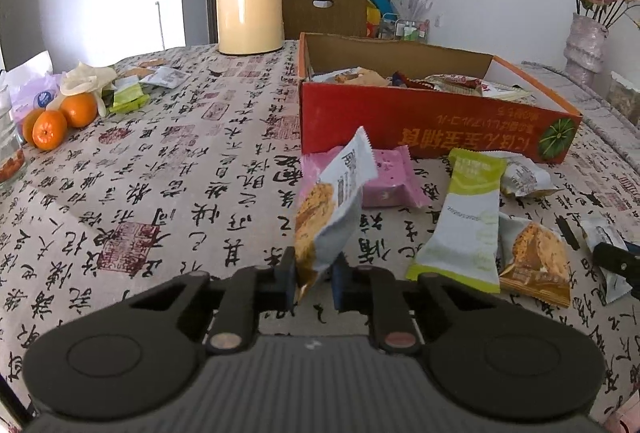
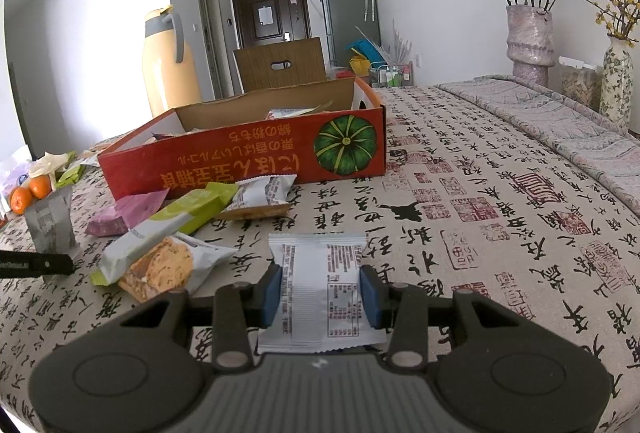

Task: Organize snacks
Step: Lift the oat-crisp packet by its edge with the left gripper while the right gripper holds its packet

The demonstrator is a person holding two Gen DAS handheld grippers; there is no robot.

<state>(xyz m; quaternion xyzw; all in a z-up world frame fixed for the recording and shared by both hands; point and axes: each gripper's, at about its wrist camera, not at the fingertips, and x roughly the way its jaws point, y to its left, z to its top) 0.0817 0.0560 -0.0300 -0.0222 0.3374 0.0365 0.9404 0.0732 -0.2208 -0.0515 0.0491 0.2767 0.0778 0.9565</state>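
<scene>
With the left gripper and right gripper each clamped on a packet, lift both clear of the box wall before releasing inside.

left tool clamped, right tool clamped

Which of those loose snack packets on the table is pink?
The pink packet lying just before the red box; the others are white, grey or green.
</scene>
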